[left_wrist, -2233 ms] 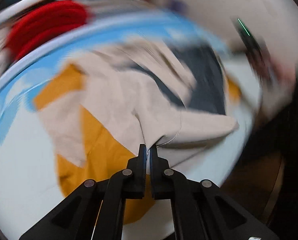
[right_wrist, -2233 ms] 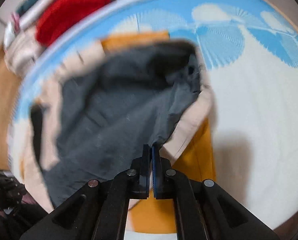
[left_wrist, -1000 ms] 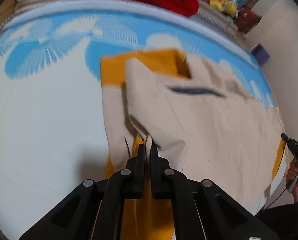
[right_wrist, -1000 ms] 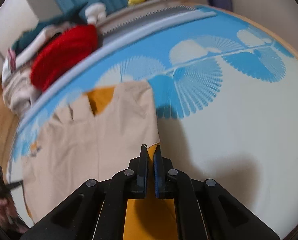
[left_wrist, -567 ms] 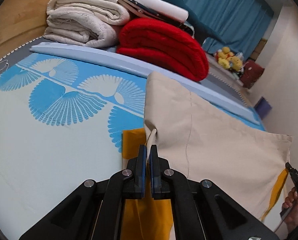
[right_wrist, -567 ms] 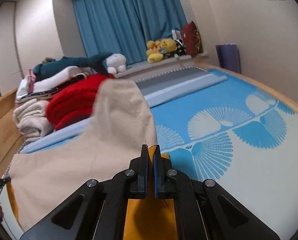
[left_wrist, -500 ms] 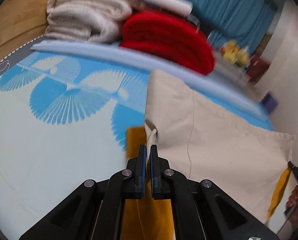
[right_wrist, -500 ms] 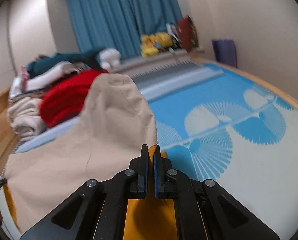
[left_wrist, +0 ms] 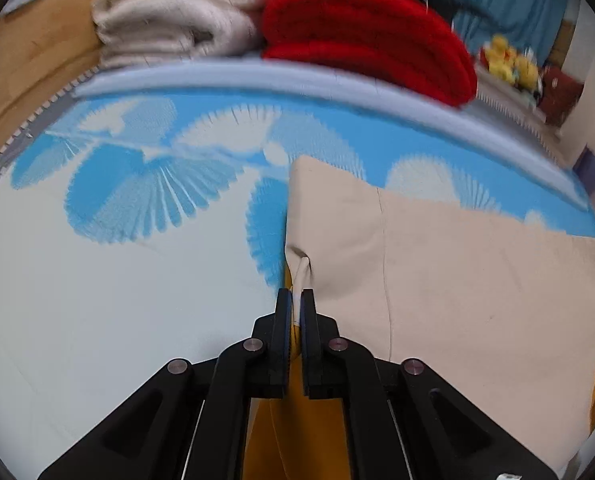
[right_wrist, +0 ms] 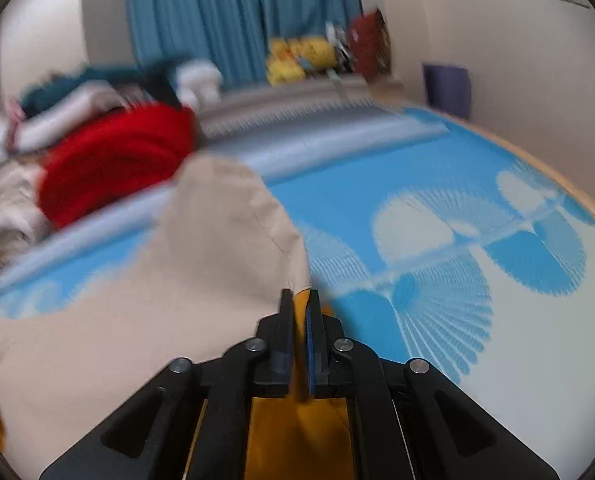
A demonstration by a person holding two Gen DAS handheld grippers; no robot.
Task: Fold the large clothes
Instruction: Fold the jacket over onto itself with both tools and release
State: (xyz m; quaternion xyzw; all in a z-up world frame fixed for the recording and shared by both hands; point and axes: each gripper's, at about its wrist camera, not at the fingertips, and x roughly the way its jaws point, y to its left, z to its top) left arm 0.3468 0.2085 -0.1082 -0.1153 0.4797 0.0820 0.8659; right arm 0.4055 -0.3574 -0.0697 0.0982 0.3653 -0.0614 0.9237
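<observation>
A large beige garment point(left_wrist: 449, 272) with an orange-yellow part point(left_wrist: 297, 432) beneath it is stretched between my two grippers above a blue-and-white patterned bed point(left_wrist: 117, 260). My left gripper point(left_wrist: 296, 294) is shut on one beige corner of the garment. My right gripper point(right_wrist: 300, 296) is shut on the other beige corner point(right_wrist: 217, 260), with orange fabric point(right_wrist: 297, 440) hanging below the fingers. The right gripper shows as a dark sliver at the right edge of the left wrist view.
Folded cream blankets point(left_wrist: 169, 20) and a red blanket point(left_wrist: 369, 36) are stacked at the bed's far edge, also in the right wrist view point(right_wrist: 113, 160). Blue curtains point(right_wrist: 237, 12), yellow plush toys point(right_wrist: 297, 58) and a purple bin point(right_wrist: 445, 88) stand beyond. A wooden bed rim point(left_wrist: 29, 60) is at left.
Both grippers lifted the garment off the bed, spread it flat and are now lowering it; the views tilt downward toward the bed. The dark inner side no longer shows.
</observation>
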